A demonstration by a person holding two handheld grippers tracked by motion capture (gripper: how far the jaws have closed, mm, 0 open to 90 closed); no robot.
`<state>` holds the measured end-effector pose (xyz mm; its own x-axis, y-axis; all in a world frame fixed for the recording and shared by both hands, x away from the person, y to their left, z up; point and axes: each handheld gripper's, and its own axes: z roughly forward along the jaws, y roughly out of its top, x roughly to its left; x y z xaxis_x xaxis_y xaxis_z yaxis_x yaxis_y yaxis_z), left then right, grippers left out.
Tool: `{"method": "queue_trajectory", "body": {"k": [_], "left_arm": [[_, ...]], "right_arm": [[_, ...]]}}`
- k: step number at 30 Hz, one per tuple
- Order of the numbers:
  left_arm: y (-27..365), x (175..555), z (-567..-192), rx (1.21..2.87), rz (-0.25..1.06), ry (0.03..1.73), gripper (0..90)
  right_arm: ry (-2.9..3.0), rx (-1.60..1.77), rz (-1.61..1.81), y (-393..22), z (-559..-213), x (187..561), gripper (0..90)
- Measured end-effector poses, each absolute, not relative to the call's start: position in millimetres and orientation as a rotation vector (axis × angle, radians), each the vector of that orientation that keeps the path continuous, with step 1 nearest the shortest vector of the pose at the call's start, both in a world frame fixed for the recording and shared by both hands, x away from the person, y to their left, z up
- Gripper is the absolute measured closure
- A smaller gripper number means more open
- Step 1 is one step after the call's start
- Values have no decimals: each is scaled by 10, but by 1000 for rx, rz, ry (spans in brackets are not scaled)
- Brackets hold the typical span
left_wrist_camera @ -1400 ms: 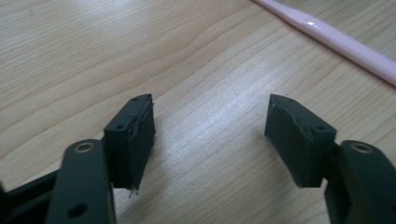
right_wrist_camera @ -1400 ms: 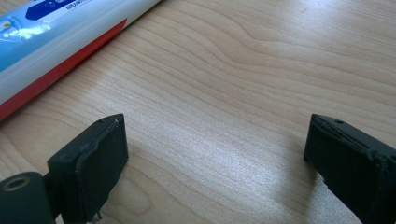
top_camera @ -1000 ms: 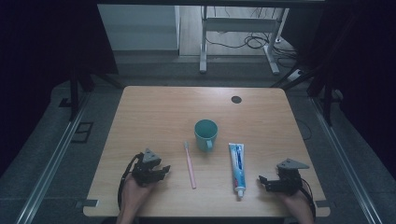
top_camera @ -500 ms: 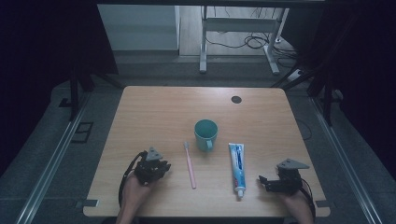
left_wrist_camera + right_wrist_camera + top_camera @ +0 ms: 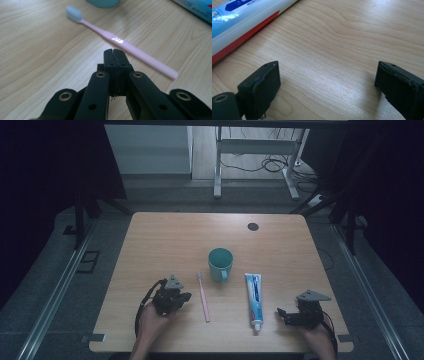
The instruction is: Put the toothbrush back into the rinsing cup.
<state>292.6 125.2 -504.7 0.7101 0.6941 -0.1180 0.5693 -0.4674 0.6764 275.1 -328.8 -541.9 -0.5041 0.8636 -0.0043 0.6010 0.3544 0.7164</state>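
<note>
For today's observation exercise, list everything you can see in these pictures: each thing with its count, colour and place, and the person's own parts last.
table: one, light wood, centre
cup: one, teal, mid-table
toothbrush: one, pink, left of the cup, lying flat
toothpaste: one, white and blue tube, right of the cup, lying flat
cap: one, dark, round, far right of the tabletop
desk frame: one, white, on the floor behind
left gripper: one, black, near the toothbrush, shut, empty
right gripper: one, black, beside the toothpaste, open, empty
</note>
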Motion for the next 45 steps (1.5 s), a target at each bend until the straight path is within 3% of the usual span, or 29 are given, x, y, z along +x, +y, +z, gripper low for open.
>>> {"method": "queue_trajectory", "body": {"k": [26, 45], "left_arm": [[673, 2952, -5140, 2272, 144, 838, 895], [678, 2878, -5252, 2322, 124, 851, 895]], "right_arm": [[2239, 1287, 943, -3287, -5419, 2752, 57], [2240, 1284, 942, -3288, -5419, 2752, 57]]}}
